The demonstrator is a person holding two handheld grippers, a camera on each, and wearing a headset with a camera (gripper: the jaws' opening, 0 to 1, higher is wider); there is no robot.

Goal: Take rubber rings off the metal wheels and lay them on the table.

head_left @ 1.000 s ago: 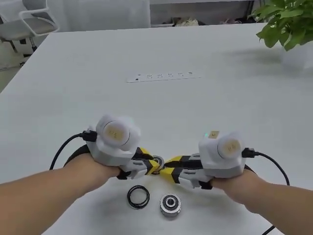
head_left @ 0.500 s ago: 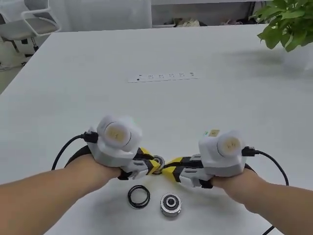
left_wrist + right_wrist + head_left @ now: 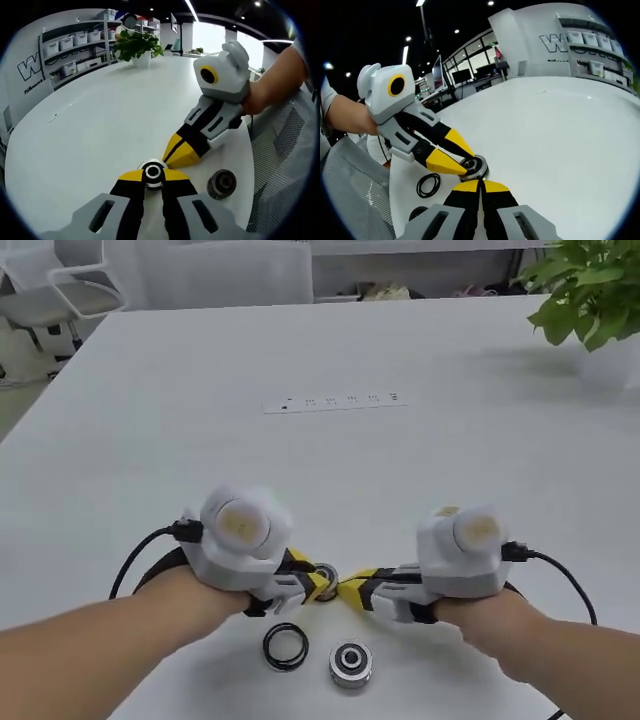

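My left gripper (image 3: 312,584) is shut on a small metal wheel (image 3: 323,576), holding it just above the table near the front edge. The left gripper view has the wheel (image 3: 152,173) between its yellow tips (image 3: 151,176), with a dark rubber ring round its rim. My right gripper (image 3: 350,589) faces it from the right, jaws shut, tips against the wheel's rim (image 3: 474,167). Whether they pinch the ring I cannot tell. Loose black rubber rings (image 3: 285,646) lie on the table beside a second metal wheel (image 3: 351,663).
A white power strip (image 3: 335,402) lies flat mid-table. A potted plant (image 3: 590,290) stands at the far right corner. Office chairs (image 3: 60,290) stand beyond the far left edge. Cables (image 3: 140,550) trail from both grippers. The white tabletop (image 3: 320,470) stretches wide ahead.
The head camera has tipped a little, so everything sits lower in the picture. Both grippers stay together at the wheel; the right one has rolled slightly.
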